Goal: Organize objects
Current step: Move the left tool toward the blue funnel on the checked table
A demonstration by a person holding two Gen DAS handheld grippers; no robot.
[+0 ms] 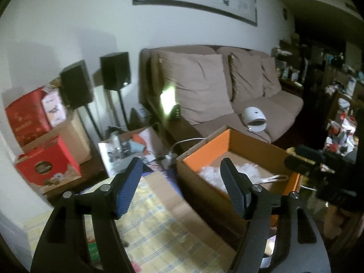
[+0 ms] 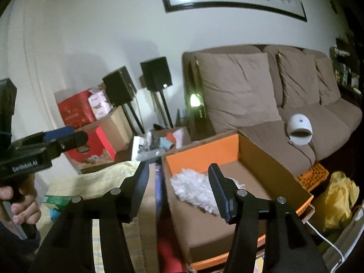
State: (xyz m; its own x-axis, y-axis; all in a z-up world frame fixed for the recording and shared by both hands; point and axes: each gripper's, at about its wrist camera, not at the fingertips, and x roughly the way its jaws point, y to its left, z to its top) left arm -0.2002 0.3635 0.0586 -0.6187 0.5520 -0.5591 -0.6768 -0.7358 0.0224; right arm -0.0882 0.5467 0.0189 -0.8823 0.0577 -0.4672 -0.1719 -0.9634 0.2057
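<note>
One white fluffy item [image 2: 193,188] is seen in the box [image 2: 270,157] at centre frame; both the left gripper [image 1: 182,182] and right gripper [image 2: 177,186] are held with jaws apart and empty, so more sorting is judged left.

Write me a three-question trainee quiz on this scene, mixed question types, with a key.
1. True or false: the white fluffy item lies inside the open cardboard box with the orange lining.
2. Multiple choice: the round white lamp head is seen in front of: A) the brown fabric sofa; B) the red carton; C) a black speaker.
3. Fill in: between the fingers of the left gripper and the right gripper there is ____ held.

Key: 1 true; 2 A; 3 nothing, both sets of jaws stand open.
</note>
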